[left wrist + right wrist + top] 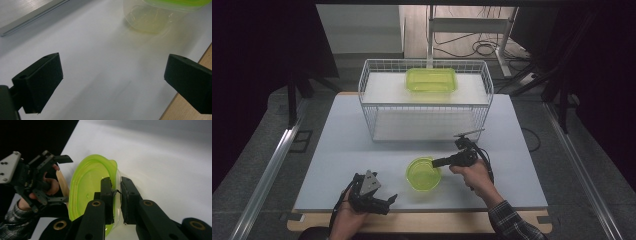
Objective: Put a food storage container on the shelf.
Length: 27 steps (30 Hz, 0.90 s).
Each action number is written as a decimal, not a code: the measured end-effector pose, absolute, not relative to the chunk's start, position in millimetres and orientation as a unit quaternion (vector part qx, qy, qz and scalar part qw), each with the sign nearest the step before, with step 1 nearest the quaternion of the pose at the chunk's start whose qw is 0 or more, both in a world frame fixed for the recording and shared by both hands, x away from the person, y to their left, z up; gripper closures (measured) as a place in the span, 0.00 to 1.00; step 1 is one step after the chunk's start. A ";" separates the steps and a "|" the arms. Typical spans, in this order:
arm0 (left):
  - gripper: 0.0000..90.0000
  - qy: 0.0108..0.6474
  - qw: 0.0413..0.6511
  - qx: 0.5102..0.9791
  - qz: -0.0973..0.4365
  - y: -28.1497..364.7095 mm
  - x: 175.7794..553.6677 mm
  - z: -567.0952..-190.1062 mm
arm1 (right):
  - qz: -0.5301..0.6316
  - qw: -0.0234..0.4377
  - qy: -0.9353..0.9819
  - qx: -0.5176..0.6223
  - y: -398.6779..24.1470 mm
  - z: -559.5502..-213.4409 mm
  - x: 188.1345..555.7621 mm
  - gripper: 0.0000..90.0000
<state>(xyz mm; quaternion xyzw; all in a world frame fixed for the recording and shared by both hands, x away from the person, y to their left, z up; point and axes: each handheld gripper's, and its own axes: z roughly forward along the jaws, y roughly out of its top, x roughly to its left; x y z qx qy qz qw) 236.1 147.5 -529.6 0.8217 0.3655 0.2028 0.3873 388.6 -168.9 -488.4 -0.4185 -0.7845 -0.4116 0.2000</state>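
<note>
A round clear container with a lime-green lid point(423, 174) sits on the white table point(347, 145), near the front. My right gripper point(434, 162) reaches in from the right and is shut on the right edge of the container. In the right gripper view its jaws point(116, 185) pinch the green lid's edge and the clear wall point(85, 185) between them. My left gripper point(391, 199) lies low at the table's front edge, left of the container, and is open. In the left gripper view its jaws point(112, 72) stand wide apart with nothing between them, and the container point(152, 17) is ahead.
A white wire rack point(426, 100) stands at the back of the table, with a rectangular lime-green container point(431, 80) on its top shelf. The table's wooden front edge point(190, 102) runs close under the left gripper. The left hand and its gripper point(35, 180) lie beyond the container in the right gripper view.
</note>
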 end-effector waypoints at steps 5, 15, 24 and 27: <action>0.02 0.366 0.388 0.821 0.204 147.9 236.1 -529.4 | -0.422 0.199 -0.780 -0.418 -171.5 -484.0 387.7 0.90; 0.02 0.369 0.398 0.816 0.200 149.3 236.2 -528.4 | -0.445 0.194 -0.765 -0.422 -179.9 -468.4 385.6 0.90; 0.02 0.368 0.396 0.817 0.199 148.6 236.3 -528.7 | -0.462 0.185 -0.758 -0.421 -187.3 -448.6 385.0 0.90; 0.02 0.367 0.396 0.818 0.199 148.6 236.3 -528.8 | -0.470 0.186 -0.753 -0.421 -189.9 -442.3 385.4 0.90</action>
